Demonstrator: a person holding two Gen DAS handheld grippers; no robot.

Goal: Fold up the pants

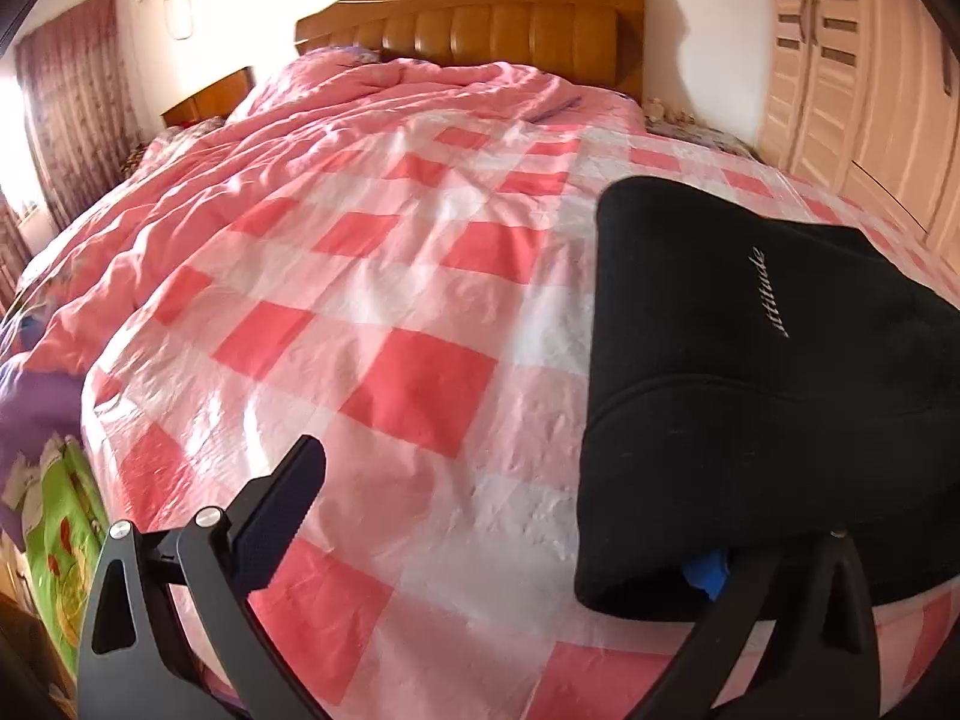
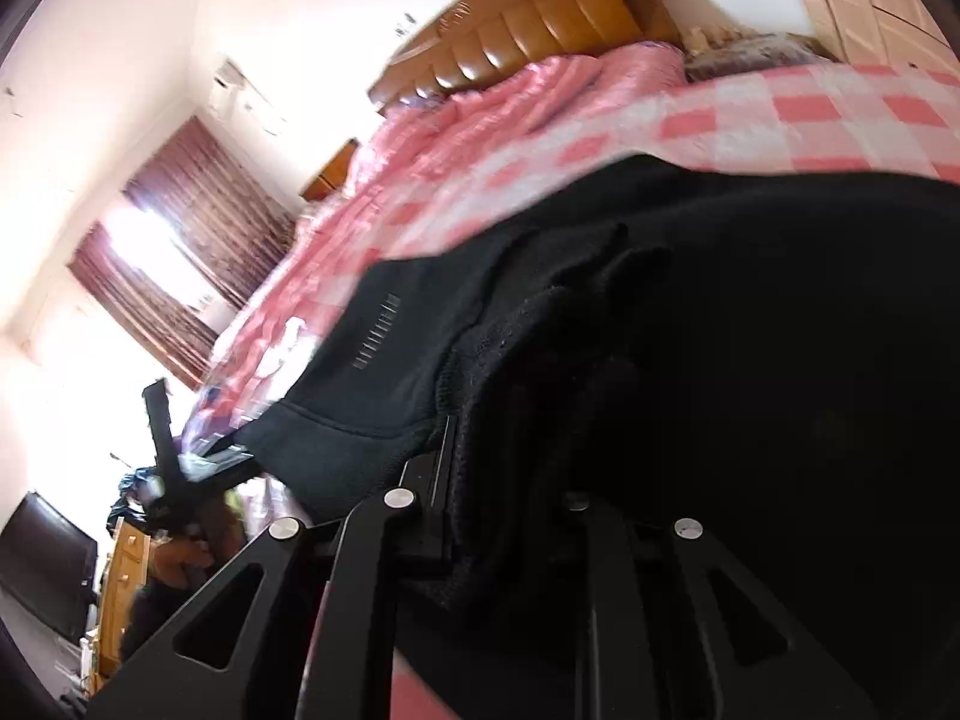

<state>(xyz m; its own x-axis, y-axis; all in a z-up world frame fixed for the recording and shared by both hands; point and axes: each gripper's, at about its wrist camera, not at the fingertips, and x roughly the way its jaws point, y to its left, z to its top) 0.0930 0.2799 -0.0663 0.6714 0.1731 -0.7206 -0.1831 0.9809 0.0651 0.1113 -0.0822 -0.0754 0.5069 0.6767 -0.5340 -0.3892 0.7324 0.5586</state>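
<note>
Black pants [image 1: 750, 360] with pale lettering lie folded on the right side of the pink checked bed sheet [image 1: 420, 312]. My left gripper [image 1: 510, 546] stands open wide at the near bed edge. Its left finger [image 1: 282, 516] is free above the sheet, while the pants' near edge drapes over its right finger. In the right wrist view the pants [image 2: 720, 330] fill the frame, blurred. My right gripper [image 2: 510, 480] is shut on a bunch of their fabric, which hides its right finger. The left gripper [image 2: 180, 438] shows small at the pants' far corner.
A rumpled pink quilt [image 1: 270, 138] covers the far left of the bed below a wooden headboard [image 1: 480, 24]. A pale wardrobe [image 1: 852, 90] stands at the right and dark red curtains [image 1: 72, 102] at the left. Green and purple bedding [image 1: 60, 540] hangs off the near left corner.
</note>
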